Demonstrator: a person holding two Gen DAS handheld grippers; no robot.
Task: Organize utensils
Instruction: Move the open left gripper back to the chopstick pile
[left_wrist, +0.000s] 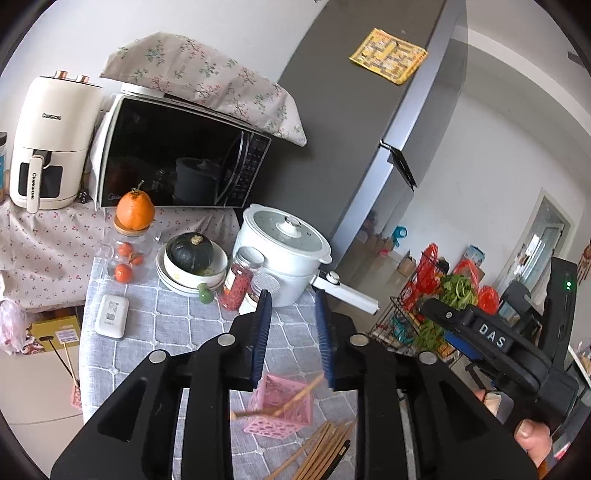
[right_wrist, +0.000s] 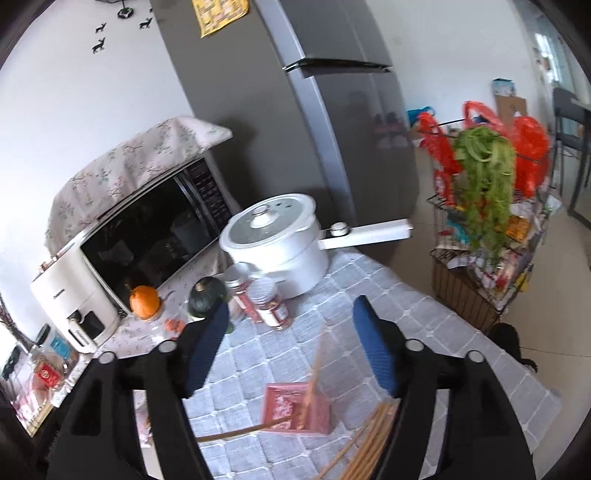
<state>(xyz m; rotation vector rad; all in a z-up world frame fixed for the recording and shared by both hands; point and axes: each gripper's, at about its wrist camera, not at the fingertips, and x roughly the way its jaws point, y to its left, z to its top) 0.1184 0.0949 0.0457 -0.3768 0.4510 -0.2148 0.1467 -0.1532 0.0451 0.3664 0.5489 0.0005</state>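
A pink perforated utensil holder (left_wrist: 279, 410) stands on the grey checked tablecloth, low between the fingers of my left gripper (left_wrist: 291, 299). The left jaws stand a little apart and its blue pads press on nothing. Two wooden chopsticks (left_wrist: 295, 398) lean in the holder, blurred. A loose bundle of chopsticks (left_wrist: 325, 450) lies on the cloth in front of it. My right gripper (right_wrist: 291, 302) is wide open above the same holder (right_wrist: 295, 410). One blurred chopstick (right_wrist: 314, 369) stands in the holder, another (right_wrist: 236, 434) sticks out to the left, and the bundle (right_wrist: 369, 439) lies at the right.
Behind the holder stand a white electric pot (left_wrist: 284, 251) with a long handle, two red-filled jars (right_wrist: 269, 302), a bowl holding a dark squash (left_wrist: 192, 254), a glass jar topped by an orange (left_wrist: 135, 210), a microwave (left_wrist: 177, 158) and an air fryer (left_wrist: 48, 140). The table's edge and a wire rack (right_wrist: 480, 258) are on the right.
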